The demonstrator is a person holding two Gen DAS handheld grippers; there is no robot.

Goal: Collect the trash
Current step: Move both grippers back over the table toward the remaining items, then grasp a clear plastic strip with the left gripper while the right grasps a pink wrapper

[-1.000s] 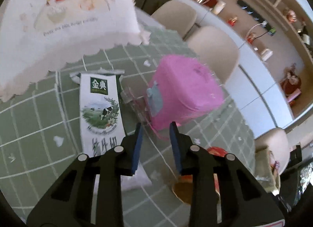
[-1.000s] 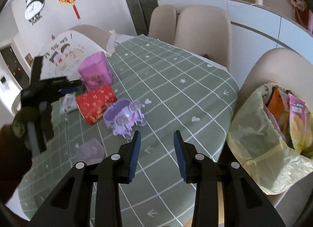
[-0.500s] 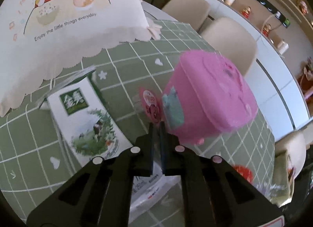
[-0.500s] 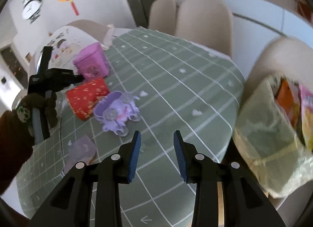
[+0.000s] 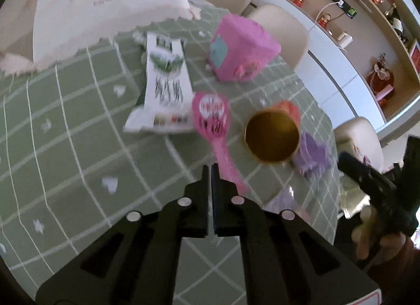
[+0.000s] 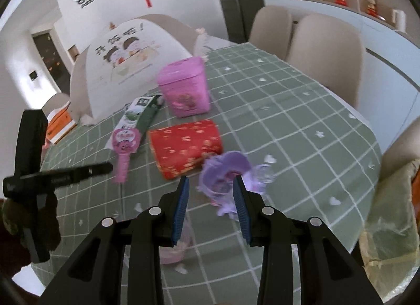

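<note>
My left gripper (image 5: 210, 171) is shut on the thin end of a pink lollipop-shaped wrapper (image 5: 214, 121) and holds it above the green checked table; the wrapper (image 6: 124, 144) and the left gripper (image 6: 105, 167) also show in the right wrist view. My right gripper (image 6: 210, 186) is open and empty, its fingers on either side of a purple plastic toy wrapper (image 6: 228, 176), just above it. A flattened milk carton (image 5: 166, 81), a red tube (image 6: 185, 147) lying on its side and a pink box (image 6: 185, 87) are on the table.
A yellow trash bag (image 6: 391, 226) hangs at the table's right edge. A white food cover (image 6: 128, 60) stands at the back left. A small clear purple packet (image 6: 174, 247) lies under my right gripper. Beige chairs (image 6: 328, 47) ring the table.
My left gripper closed on the pink wrapper beside the pink box, lifted it and pulled back. My right gripper moved forward and down over the purple toy wrapper.
</note>
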